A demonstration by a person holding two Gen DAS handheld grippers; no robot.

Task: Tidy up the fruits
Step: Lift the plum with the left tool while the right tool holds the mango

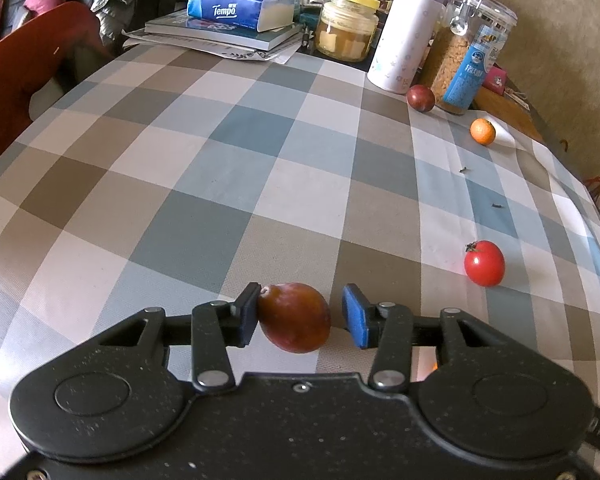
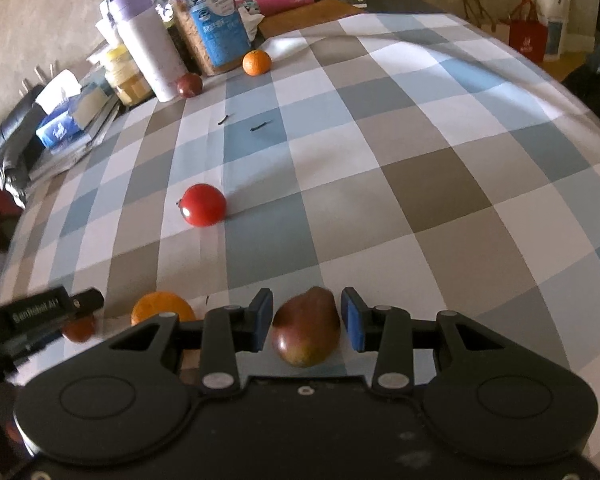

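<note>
left gripper (image 1: 300,318) jaws apart, plum (image 1: 294,317) between | right gripper (image 2: 306,320) jaws apart around pear (image 2: 306,326)

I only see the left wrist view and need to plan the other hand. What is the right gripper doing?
Observer: The right gripper is open around a red-green pear, with a gap on each side. The pear appears to rest on the checked tablecloth.
Operator: Is there any fruit near it that I can't make out?
Observer: Yes, a large orange sits just to the left of the pear, partly hidden behind the gripper's body.
</note>
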